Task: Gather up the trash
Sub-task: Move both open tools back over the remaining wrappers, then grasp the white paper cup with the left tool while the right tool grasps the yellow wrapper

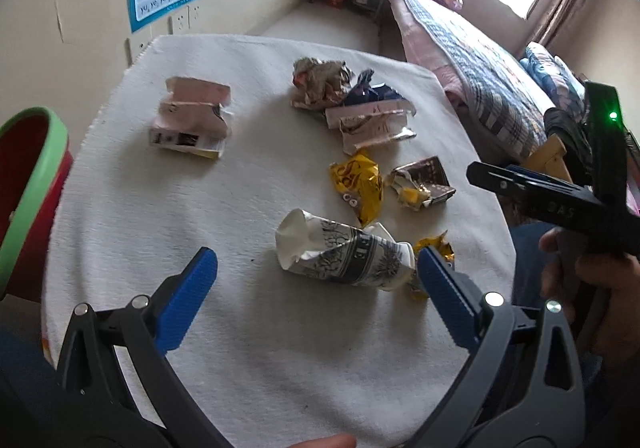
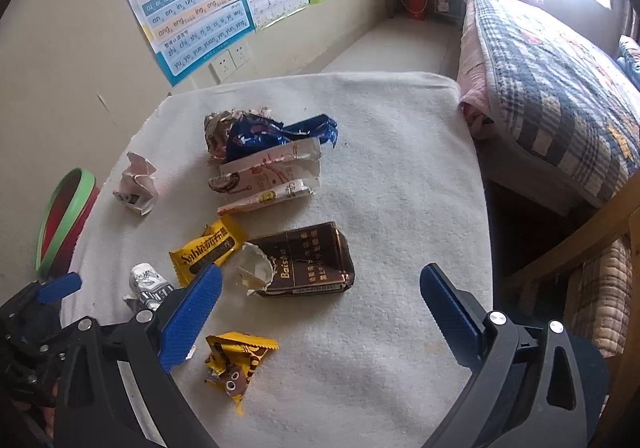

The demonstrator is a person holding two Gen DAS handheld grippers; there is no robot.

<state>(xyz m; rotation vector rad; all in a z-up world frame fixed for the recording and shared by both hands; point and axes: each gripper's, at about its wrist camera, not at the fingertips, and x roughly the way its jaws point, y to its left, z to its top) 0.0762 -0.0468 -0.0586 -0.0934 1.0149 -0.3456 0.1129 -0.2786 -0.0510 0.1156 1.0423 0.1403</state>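
Both tongs are spread wide and empty above the white cloth-covered table point(image 1: 260, 348): the left gripper point(image 1: 316, 280) frames a crushed printed paper cup point(image 1: 344, 256), the right gripper point(image 2: 320, 288) hangs over a brown cigarette pack point(image 2: 308, 260). Yellow wrappers point(image 2: 208, 250), a blue wrapper point(image 2: 272, 132) and a pink crumpled carton point(image 1: 192, 116) lie scattered farther out; a green-rimmed red bin point(image 1: 32, 184) stands at the left edge

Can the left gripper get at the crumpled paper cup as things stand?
Probably yes. The left gripper is open, and the paper cup lies on its side just ahead between its fingers, with nothing blocking the approach.
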